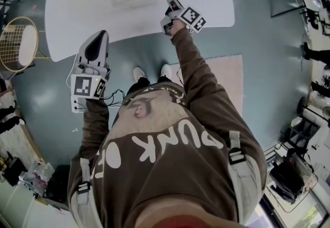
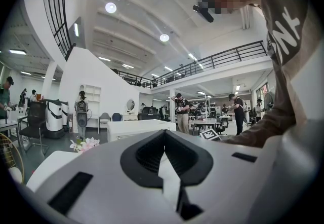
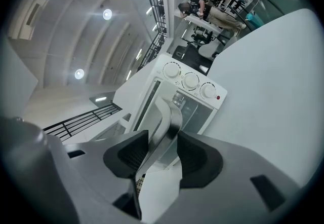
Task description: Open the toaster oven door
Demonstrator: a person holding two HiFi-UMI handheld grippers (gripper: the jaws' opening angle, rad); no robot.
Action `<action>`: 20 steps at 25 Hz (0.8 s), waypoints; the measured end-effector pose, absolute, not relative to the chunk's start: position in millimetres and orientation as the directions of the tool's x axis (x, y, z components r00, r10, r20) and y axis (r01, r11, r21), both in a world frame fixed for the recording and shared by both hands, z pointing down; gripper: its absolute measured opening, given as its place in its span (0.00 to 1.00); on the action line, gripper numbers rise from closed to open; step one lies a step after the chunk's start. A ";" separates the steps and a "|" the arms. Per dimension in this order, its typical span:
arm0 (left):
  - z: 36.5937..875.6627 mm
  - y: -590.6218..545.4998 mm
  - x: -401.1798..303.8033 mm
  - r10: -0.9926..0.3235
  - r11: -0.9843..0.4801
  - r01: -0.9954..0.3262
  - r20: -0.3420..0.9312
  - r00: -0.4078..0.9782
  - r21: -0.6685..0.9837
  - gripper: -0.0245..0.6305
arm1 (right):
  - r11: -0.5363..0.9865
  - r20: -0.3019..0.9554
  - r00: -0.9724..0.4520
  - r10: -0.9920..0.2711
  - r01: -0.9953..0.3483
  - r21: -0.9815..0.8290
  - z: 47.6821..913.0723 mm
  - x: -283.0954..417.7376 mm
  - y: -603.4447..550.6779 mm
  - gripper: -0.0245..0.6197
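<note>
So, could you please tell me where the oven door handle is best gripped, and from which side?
Grip the handle on its straight bar, coming in level from the front of the oven. The bar appears to stand off the door, which leaves room for a jaw on either side. The right gripper straddles it that way, jaws open.

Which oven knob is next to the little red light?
The end knob, lowest in the right gripper view: the red light sits just beyond it. The middle knob and top knob lie farther off.
</note>
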State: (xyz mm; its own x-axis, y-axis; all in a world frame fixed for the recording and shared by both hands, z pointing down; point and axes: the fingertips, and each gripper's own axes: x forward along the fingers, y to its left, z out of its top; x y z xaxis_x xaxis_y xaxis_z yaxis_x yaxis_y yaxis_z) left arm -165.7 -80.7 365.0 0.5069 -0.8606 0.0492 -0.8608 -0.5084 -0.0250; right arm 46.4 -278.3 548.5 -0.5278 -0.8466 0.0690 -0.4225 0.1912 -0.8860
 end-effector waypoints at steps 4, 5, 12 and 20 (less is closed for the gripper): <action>364.8 -80.1 -165.8 -0.859 -0.512 -0.859 0.048 0.510 -0.026 0.04 | 0.184 0.083 -0.529 -0.845 -0.432 -0.883 555.8 46.3 -271.7 0.33; 365.1 -80.1 -166.6 -0.858 -0.512 -0.858 0.049 0.511 -0.026 0.04 | 0.180 0.088 -0.528 -0.844 -0.435 -0.882 558.4 45.7 -270.3 0.33; 366.2 -77.7 -168.5 -0.858 -0.512 -0.859 0.050 0.510 -0.025 0.04 | 0.134 0.147 -0.525 -0.838 -0.459 -0.878 585.6 48.7 -249.2 0.32; 366.3 -75.5 -164.6 -0.856 -0.515 -0.857 0.053 0.514 -0.025 0.04 | 0.075 0.214 -0.518 -0.828 -0.481 -0.874 615.9 53.7 -233.6 0.30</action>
State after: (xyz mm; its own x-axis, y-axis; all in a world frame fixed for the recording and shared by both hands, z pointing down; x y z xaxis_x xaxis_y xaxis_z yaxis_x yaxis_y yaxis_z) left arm -164.6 -75.5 366.3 0.5136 -0.8564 0.0526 -0.8567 -0.5152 -0.0252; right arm 53.7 -233.6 615.9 -0.5176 -0.8285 0.2138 -0.4805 0.0747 -0.8738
